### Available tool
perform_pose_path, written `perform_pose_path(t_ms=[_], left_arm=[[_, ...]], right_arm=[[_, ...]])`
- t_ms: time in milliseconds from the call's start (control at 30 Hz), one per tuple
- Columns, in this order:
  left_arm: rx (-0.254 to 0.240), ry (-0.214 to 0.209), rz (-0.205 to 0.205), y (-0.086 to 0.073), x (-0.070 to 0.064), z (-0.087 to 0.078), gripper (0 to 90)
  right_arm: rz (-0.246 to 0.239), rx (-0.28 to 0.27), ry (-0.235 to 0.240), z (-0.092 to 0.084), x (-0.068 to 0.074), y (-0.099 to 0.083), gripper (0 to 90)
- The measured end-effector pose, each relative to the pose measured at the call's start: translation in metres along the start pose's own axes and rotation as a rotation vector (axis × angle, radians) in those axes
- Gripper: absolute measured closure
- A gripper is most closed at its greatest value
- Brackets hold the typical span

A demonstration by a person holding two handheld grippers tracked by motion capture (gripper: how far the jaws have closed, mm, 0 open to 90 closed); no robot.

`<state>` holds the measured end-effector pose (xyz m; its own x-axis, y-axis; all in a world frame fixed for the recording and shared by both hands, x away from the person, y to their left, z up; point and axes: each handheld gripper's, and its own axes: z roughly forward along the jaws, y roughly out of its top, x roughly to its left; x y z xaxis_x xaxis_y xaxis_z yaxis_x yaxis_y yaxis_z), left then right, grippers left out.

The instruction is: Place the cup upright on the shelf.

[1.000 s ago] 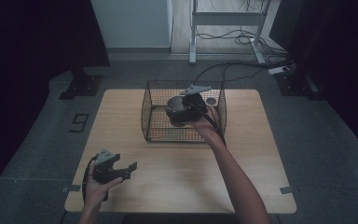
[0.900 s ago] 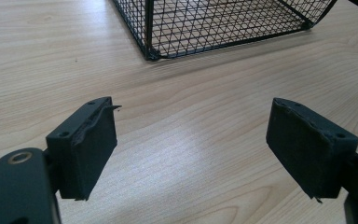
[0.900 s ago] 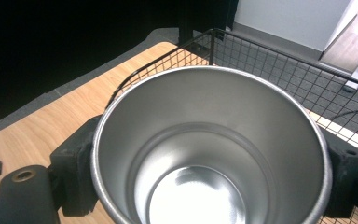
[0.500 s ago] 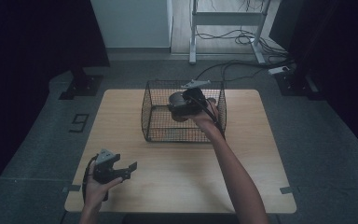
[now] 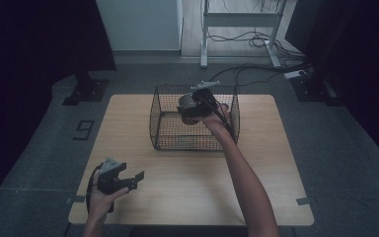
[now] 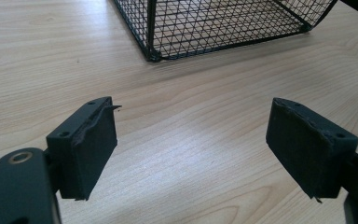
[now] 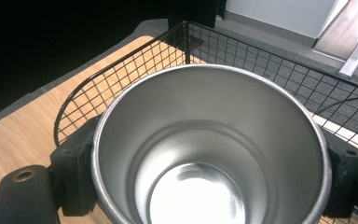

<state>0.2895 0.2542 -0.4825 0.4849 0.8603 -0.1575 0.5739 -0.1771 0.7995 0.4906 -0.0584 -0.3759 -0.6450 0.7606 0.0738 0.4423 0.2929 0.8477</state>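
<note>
right gripper (image 5: 190,109): clamped on metal cup (image 7: 209,149), above wire basket (image 5: 195,123) | left gripper (image 6: 191,149): jaws wide apart, holding nothing, near basket's front corner, over tabletop (image 5: 177,187)

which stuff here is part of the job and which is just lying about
In the job: steel cup, clamped in the right gripper; wire basket beneath it.
Lying about: left gripper, open and idle over the table; cables on the floor behind.

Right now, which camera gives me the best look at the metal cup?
The right gripper view: the metal cup sits close up between the right gripper jaws, open mouth toward the camera, empty inside. The high view shows the cup small and dim above the wire basket. The left gripper view shows the basket corner.
</note>
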Motion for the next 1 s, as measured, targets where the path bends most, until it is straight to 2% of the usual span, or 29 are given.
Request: perform_pose_path(t_ms=[500, 733, 1000], left_arm=[[0.002, -0.01, 0.004, 0.0, -0.002, 0.001, 16.4], [0.005, -0.012, 0.007, 0.0, -0.002, 0.002, 16.4], [0.013, -0.016, 0.008, -0.001, -0.002, 0.003, 16.4]], right_arm=[[0.007, 0.017, -0.006, 0.02, -0.014, -0.005, 14.4], [0.032, 0.042, -0.023, 0.033, -0.022, -0.013, 14.3], [0.025, 0.064, -0.023, 0.046, -0.027, -0.021, 14.3]])
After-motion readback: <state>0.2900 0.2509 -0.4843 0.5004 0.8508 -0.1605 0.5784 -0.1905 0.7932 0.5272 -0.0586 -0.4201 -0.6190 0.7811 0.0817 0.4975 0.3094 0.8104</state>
